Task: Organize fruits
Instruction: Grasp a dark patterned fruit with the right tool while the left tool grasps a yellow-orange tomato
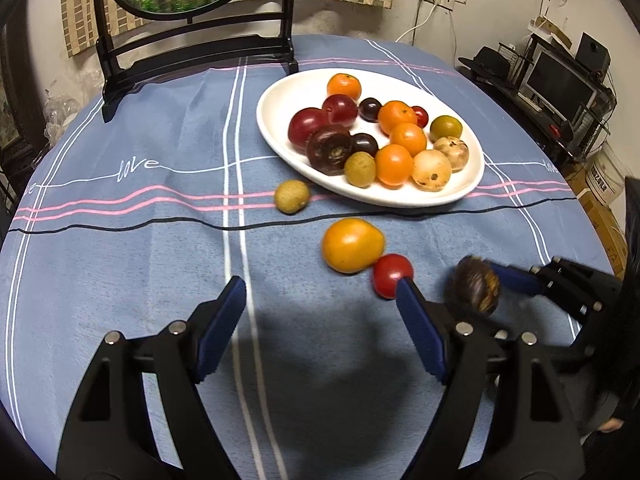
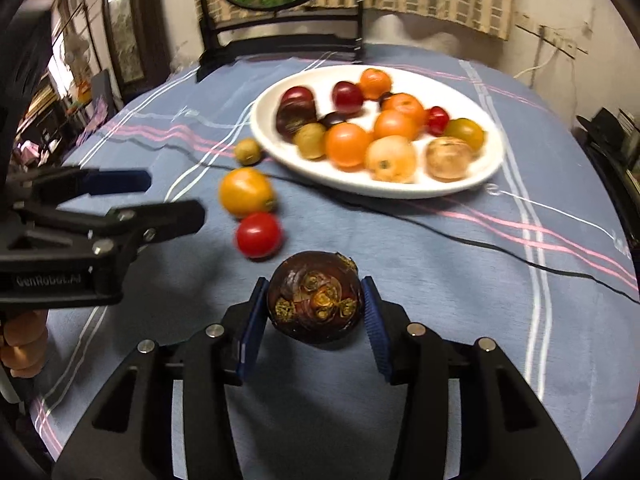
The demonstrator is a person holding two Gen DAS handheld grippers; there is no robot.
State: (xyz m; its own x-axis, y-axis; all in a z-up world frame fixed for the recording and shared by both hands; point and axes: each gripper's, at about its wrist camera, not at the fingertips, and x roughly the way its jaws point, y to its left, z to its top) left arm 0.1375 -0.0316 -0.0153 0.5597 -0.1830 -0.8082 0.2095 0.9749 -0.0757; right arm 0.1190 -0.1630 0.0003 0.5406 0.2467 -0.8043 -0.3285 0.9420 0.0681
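A round table (image 1: 120, 240) under a blue cloth carried a white plate (image 2: 400, 190) of mixed fruit at its far side. The right tool (image 2: 316, 312) was clenched on a dark brown fruit (image 2: 316, 300), held just above the cloth, the plate lying ahead and slightly right of it. The left tool (image 1: 320, 316) stood released and empty. A red tomato (image 1: 390, 274), touching a yellow fruit (image 1: 352, 245), lay just beyond its right fingertip, nearer the left hand. A small green fruit (image 1: 292, 197) sat by the plate's rim.

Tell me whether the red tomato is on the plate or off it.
Off. The red tomato lies on the blue tablecloth, touching the yellow fruit, short of the white plate.
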